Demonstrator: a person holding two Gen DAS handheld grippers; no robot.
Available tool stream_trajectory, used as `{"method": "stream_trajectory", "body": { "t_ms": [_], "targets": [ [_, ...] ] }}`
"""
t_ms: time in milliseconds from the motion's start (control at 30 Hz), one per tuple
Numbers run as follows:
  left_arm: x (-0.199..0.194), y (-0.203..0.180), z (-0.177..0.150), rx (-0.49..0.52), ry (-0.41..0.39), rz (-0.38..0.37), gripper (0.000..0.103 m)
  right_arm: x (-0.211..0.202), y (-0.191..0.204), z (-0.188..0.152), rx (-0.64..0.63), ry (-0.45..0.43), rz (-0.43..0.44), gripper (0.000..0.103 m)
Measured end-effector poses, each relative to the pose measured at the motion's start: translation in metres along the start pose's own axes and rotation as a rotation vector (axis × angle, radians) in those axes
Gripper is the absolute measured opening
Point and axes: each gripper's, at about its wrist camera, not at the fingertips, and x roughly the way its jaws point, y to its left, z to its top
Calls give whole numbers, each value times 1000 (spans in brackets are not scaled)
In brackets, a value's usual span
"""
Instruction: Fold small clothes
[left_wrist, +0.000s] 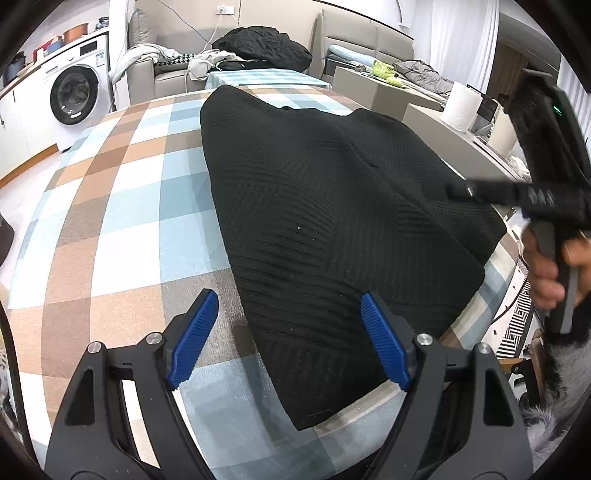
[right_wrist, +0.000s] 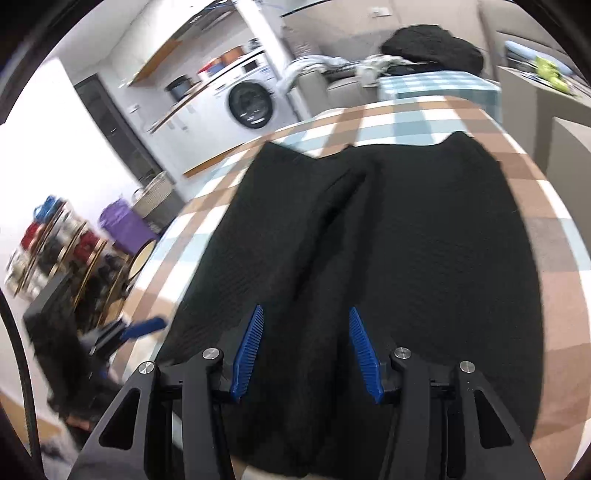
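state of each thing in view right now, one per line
black knit garment: spread on the checked tablecloth, lengthwise ridge down its middle, not held
left claw: open, low over the garment's near corner
right claw: open, above the garment's near edge
checked tablecloth: lying flat under the garment
washing machine: door shut

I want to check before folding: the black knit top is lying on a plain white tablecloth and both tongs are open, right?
Not quite. The tablecloth is checkered in brown, blue and white, as the left wrist view shows. The black knit top does lie on it, and the left tongs and right tongs are both open.
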Motion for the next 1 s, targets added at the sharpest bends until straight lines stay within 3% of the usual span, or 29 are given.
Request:
{"method": "stream_trajectory", "body": {
  "t_ms": [233, 467, 500, 533, 600, 667, 800, 900, 1000],
  "targets": [
    [0, -1, 0, 8, 1, -5, 78, 5, 19, -23, -69, 51, -5, 50],
    [0, -1, 0, 7, 3, -3, 78, 18, 25, -26, -73, 82, 58, 48],
    [-1, -1, -1, 7, 3, -4, 78, 21, 24, -26, -74, 78, 53, 35],
    [-1, -1, 0, 8, 3, -3, 78, 23, 25, -26, -86, 70, 45, 14],
    [-3, -1, 0, 10, -3, -1, 78, 18, 29, -24, -102, 32, 49, 7],
    [-5, 1, 0, 2, -9, -2, 78, 6, 37, -21, -147, -23, 24, 6],
    [-5, 3, -1, 0, -6, 7, 78, 13, 32, -21, -120, 23, 6, 7],
    [-4, 3, -2, -2, -4, 8, 78, 16, 31, -25, -114, 57, -4, 18],
    [-2, 2, -3, 3, 1, 16, 78, 7, 25, -24, -90, 37, 46, 27]
  ]
}}
